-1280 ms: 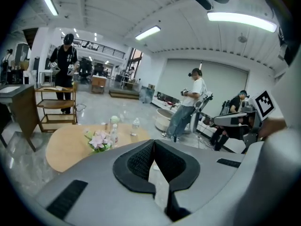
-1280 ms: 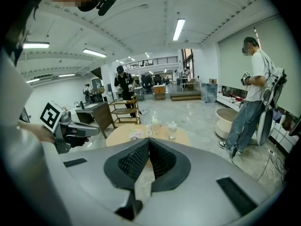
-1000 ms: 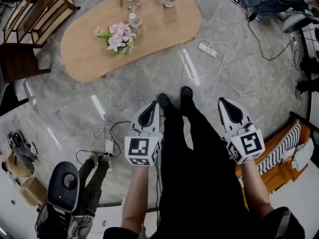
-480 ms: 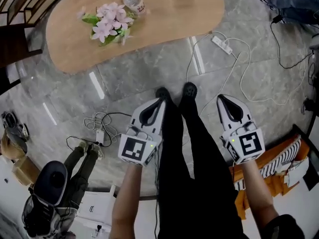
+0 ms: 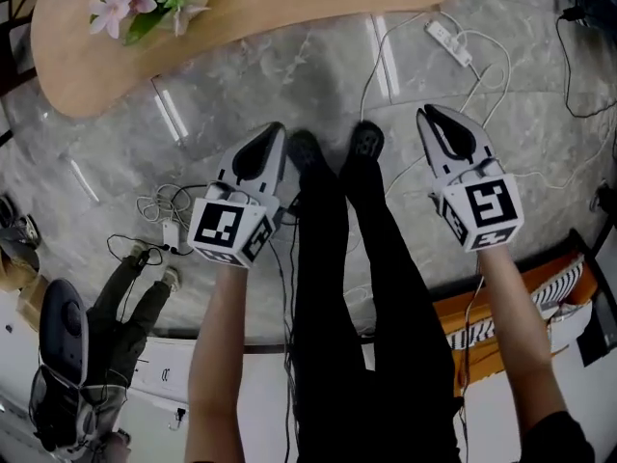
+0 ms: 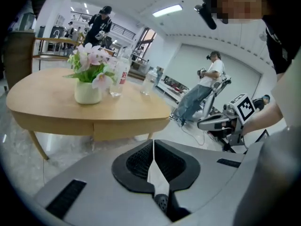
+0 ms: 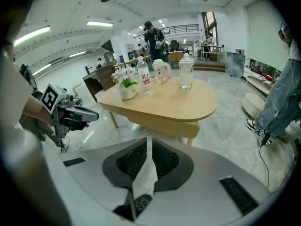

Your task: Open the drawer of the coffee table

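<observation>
The coffee table (image 5: 289,8) is an oval wooden top on slanted legs, at the head view's top edge. Its drawer front (image 6: 123,128) is a plain wooden panel under the top, closed, also seen in the right gripper view (image 7: 162,120). My left gripper (image 5: 277,128) and right gripper (image 5: 425,113) hang on either side of the person's legs, well short of the table. Both are shut with nothing between the jaws, as the left gripper view (image 6: 153,143) and right gripper view (image 7: 149,141) show. A vase of pink flowers (image 6: 88,86) stands on the table.
Bottles (image 6: 121,74) and a glass jar (image 7: 186,74) stand on the tabletop. A power strip with white cables (image 5: 448,37) lies on the marble floor right of the table. A seated person (image 6: 200,95) is beyond the table. An orange striped object (image 5: 521,307) lies at lower right.
Both grippers have sunk lower and stay shut. In the head view the table has slid up to the top edge.
</observation>
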